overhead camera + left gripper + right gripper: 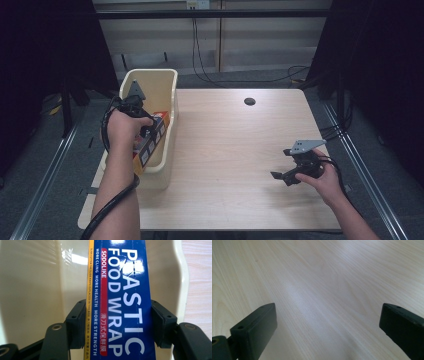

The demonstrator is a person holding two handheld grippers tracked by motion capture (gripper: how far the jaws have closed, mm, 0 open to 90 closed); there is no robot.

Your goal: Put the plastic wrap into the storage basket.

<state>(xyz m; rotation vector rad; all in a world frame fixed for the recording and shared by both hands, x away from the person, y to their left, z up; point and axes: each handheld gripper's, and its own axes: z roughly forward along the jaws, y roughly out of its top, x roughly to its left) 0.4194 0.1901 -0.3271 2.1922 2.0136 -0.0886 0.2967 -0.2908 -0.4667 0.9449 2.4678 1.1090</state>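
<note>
A: From the high view, a person's left hand holds the left gripper over a cream plastic bin at the left edge of a pale wooden table. A long box of plastic wrap leans inside the bin, its lower end toward the person.

B: And the other side?

A: The right hand holds the right gripper low over bare tabletop near the right edge, well apart from the bin. A small dark round spot marks the far part of the table. Black curtains flank the room; cables trail across grey floor beyond.

B: What reads in the left gripper view?

A: The jaws are clamped on the box, one on each long side. Its blue face carries "PLASTIC FOOD WRAP" in white, "SODOLIKE" on a red band, then "MORE CLING MORE HEALTH MORE STRENGTH". Chinese characters also run on the red band, and small print on a yellow edge. The bin's glossy cream wall lies behind.

B: The right gripper view?

A: Its jaws stand wide apart over light wood grain, holding nothing.
</note>
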